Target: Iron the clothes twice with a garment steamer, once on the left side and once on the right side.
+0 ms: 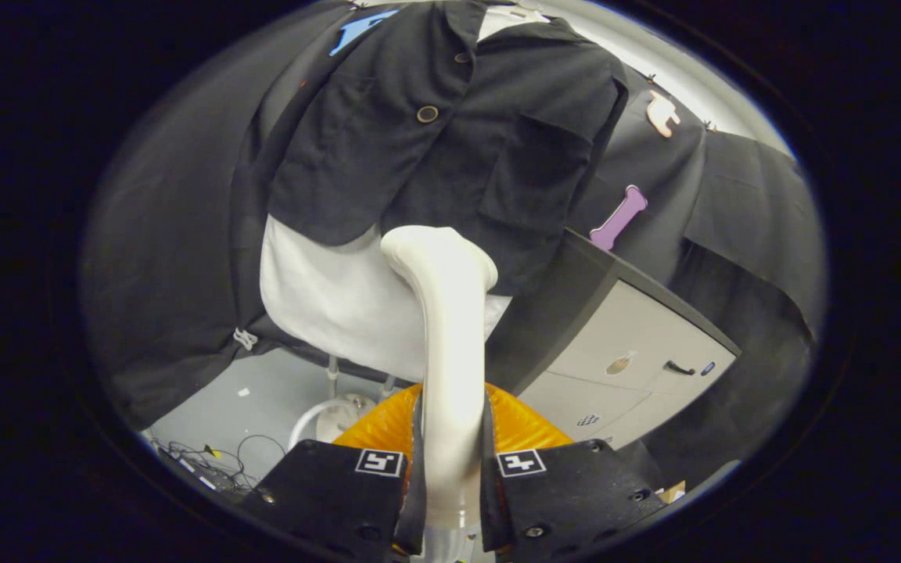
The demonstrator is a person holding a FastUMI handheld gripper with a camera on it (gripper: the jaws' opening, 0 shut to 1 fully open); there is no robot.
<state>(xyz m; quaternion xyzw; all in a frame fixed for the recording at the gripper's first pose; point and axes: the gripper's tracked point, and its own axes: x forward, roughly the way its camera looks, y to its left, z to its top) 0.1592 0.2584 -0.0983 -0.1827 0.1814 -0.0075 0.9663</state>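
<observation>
You are holding the garment steamer [450, 328] by its pale handle, and the gripper [452, 469] is clamping that handle from both sides, both fingers pressing on it. The handle is rising straight ahead of the fingers and bending at its head toward the clothes, so the steam face is meeting the fabric near the lower hem, probably the reason for gripping it low on the shaft.

The clothes, a dark jacket [450, 141] with buttons over a white shirt [325, 297], are hanging just beyond the steamer head, front toward you, which is leaving both halves open to a pass. The head is sitting near the middle, slightly right of the button line; which side is being ironed I cannot judge.

Beyond the fingers, to the right, a grey cabinet [638, 344] is standing. Cables [216, 461] are lying on the floor [263, 391] to the left.

No brand or readable writing is showing on the steamer or jacket.
</observation>
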